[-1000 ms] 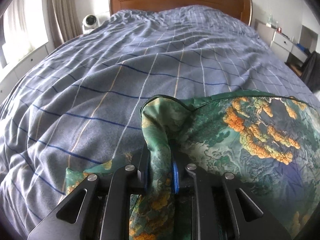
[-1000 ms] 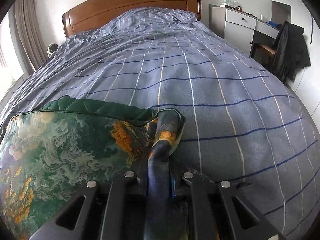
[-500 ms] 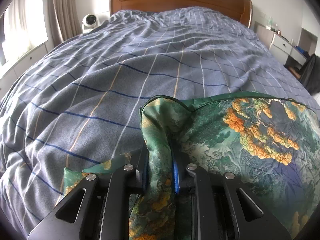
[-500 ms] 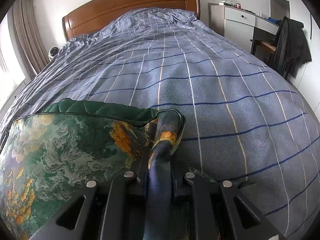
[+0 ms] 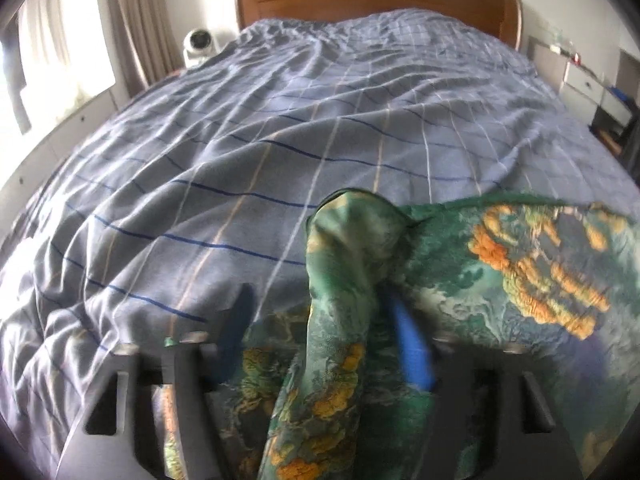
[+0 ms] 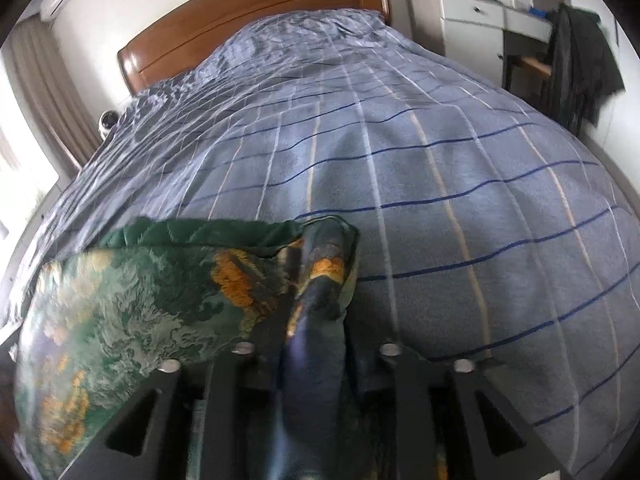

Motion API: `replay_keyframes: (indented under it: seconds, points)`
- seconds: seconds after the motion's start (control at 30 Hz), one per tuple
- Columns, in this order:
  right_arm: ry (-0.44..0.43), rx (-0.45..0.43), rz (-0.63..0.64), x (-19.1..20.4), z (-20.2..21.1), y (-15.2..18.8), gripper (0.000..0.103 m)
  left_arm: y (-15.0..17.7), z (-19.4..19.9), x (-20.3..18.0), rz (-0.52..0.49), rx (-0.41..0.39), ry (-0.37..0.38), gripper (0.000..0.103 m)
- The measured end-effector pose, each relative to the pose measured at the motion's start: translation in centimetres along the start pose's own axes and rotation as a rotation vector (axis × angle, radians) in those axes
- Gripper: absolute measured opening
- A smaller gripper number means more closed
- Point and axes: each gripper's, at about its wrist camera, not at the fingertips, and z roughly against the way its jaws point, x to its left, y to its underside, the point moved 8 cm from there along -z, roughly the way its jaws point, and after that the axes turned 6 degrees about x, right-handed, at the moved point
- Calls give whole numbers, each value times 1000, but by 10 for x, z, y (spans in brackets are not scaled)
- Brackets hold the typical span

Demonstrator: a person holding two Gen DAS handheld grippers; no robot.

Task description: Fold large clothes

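2 tools work one printed garment (image 5: 500, 264) over a bed (image 5: 280, 140): the left tool (image 5: 316, 320) stands released around a raised fold, the right tool (image 6: 316, 312) clenched on the opposite corner. A clean fold likely needs both edges level and taut before laying down.

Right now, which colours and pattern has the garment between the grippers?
The garment is green with an orange and pale painterly landscape print; the left wrist view shows it best.
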Motion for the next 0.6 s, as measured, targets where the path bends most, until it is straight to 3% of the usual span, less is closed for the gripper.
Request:
replay_keyframes:
  seconds: [0.03,0.1,0.2,0.33,0.47,0.6]
  points:
    - [7,-6,-35,-7,8,-3,51,-3,6,4,23,0,26,88]
    - [-4,-23,-80,-16,24,-8,63,-6,18,13,63,-8,64,93]
    - [24,-85,-104,-26,63,-15,64,-4,38,21,86,-10,93,96]
    - [33,-127,-24,-12,107,-10,64,17,72,23,51,-37,103,96]
    - [5,-146,84,16,144,17,64,50,100,25,26,-70,88,99]
    - [-27,-141,159,43,163,60,66,89,115,26,16,-48,87,99]
